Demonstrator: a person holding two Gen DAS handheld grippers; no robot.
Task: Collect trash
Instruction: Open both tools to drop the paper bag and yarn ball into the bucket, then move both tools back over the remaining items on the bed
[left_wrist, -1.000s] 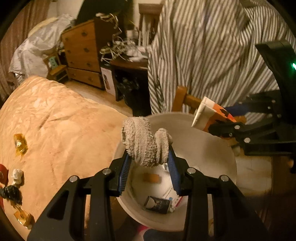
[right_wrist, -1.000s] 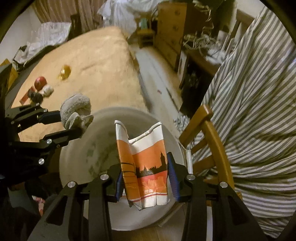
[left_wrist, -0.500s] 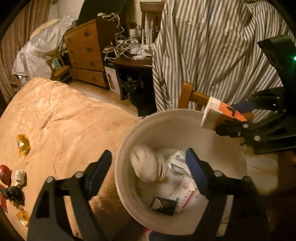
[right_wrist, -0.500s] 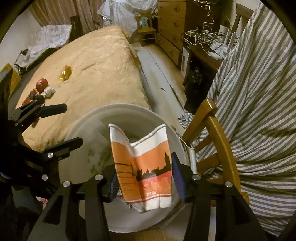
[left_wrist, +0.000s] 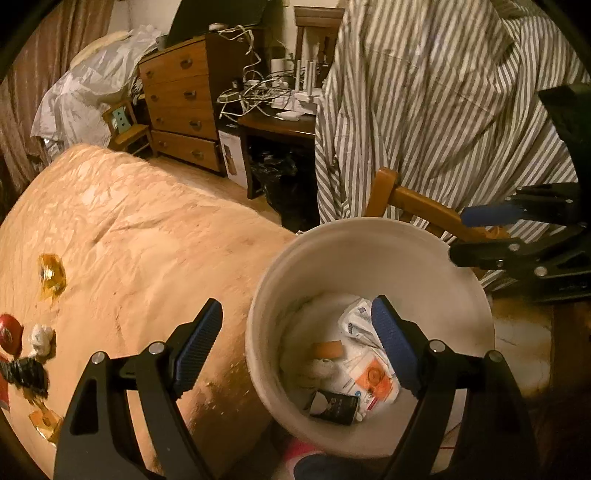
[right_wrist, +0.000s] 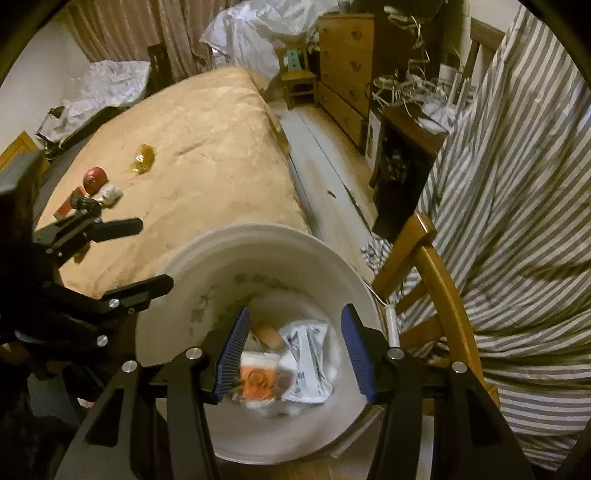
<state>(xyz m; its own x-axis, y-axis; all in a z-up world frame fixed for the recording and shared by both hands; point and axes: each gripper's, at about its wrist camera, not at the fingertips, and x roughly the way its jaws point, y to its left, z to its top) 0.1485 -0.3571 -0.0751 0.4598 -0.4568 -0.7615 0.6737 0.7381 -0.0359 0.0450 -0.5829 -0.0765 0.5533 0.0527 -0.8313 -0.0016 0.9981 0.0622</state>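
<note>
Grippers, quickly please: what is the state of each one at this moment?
Left gripper: open, holding nothing, above the bin.
Right gripper: jaws opening, nothing between them, above the bin.

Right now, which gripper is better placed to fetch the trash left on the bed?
Left. The left gripper hangs open and empty at the bed edge; the wrappers lie on its side. The right gripper, opening, is over the bin.

The left gripper (left_wrist: 297, 341) has let go of the sock (left_wrist: 323, 367), which now lies in the bin (left_wrist: 369, 240). The right gripper (right_wrist: 295, 349) is opening, and its orange carton (right_wrist: 258, 378) has dropped in too.
</note>
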